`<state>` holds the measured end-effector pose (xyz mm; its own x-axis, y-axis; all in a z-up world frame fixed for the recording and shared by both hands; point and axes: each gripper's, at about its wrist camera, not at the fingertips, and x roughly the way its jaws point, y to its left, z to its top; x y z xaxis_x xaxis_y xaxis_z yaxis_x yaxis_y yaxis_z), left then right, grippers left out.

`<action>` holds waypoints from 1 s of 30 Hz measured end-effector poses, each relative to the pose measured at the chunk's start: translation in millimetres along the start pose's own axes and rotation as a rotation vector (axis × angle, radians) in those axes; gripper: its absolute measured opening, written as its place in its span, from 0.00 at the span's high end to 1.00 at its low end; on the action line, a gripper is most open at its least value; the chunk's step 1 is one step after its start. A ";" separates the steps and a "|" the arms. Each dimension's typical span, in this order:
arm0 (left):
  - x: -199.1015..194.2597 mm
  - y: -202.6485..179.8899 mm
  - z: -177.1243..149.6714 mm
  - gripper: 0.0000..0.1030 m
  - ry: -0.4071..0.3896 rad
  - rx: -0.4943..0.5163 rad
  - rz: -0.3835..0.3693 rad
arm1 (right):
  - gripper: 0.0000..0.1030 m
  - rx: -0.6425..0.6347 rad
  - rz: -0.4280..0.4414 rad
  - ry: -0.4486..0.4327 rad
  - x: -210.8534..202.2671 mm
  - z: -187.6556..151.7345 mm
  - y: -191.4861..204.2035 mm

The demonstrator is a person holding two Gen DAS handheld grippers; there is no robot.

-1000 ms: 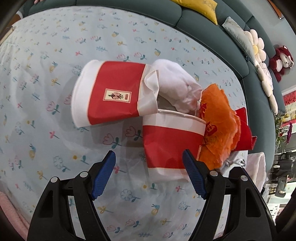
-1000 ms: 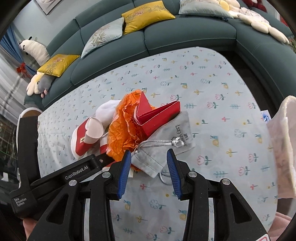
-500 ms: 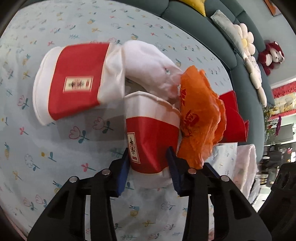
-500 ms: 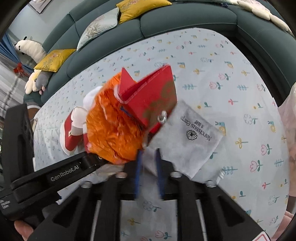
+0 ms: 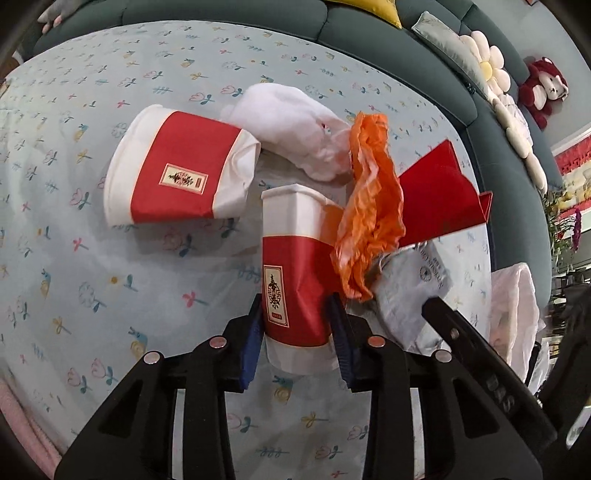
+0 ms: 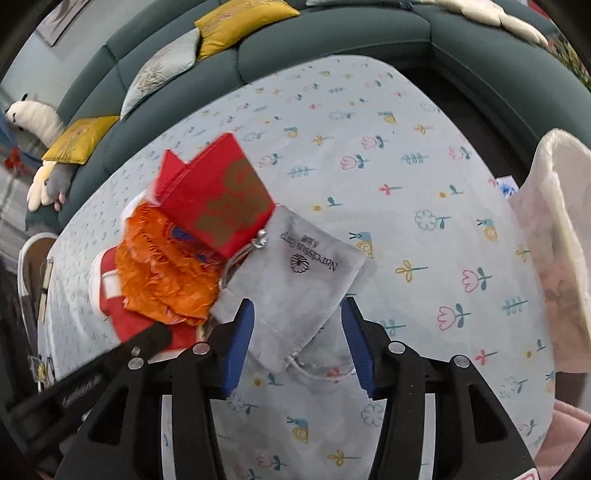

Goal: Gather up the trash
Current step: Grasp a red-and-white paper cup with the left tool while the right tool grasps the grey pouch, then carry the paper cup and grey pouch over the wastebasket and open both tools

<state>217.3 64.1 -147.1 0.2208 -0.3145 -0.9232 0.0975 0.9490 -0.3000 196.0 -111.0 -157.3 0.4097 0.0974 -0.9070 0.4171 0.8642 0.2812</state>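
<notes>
Trash sits heaped on the flowered tablecloth (image 5: 92, 258), and nearest of it in the left wrist view is a red-and-white paper cup (image 5: 295, 288), squeezed low in the centre of the frame between the blue pads of the left gripper (image 5: 297, 332). In the right wrist view, the right gripper (image 6: 297, 341) stands spread at lower centre, its pads either side of a grey drawstring pouch (image 6: 291, 284) without pressing it. Just beyond the pouch, left of centre, lie crumpled orange plastic (image 6: 166, 273) and a red paper envelope (image 6: 218, 203) leaning over it. Farther off in the left view, a second red-and-white cup (image 5: 177, 177) lies on its side at upper left, touching a white wad (image 5: 291, 129). A pale plastic bag (image 6: 554, 236) hangs at the right edge. Behind everything curves a dark green sofa (image 6: 332, 40) with yellow cushions (image 6: 243, 18).
</notes>
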 end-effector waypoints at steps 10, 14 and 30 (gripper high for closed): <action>-4.5 -2.8 -8.7 0.68 0.007 0.009 0.012 | 0.97 -0.072 -0.033 0.035 17.5 -8.6 11.3; -9.8 -7.6 -14.4 0.68 -0.001 0.004 0.009 | 0.97 -0.066 -0.018 0.028 7.4 -12.4 5.5; -50.2 -81.6 -54.5 0.68 -0.054 0.135 -0.044 | 0.97 0.005 0.022 -0.170 -108.3 -21.6 -50.3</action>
<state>145.4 3.7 -89.5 0.2649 -0.3603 -0.8944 0.2374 0.9234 -0.3017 113.1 -154.3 -80.1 0.5499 0.0305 -0.8347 0.4106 0.8604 0.3019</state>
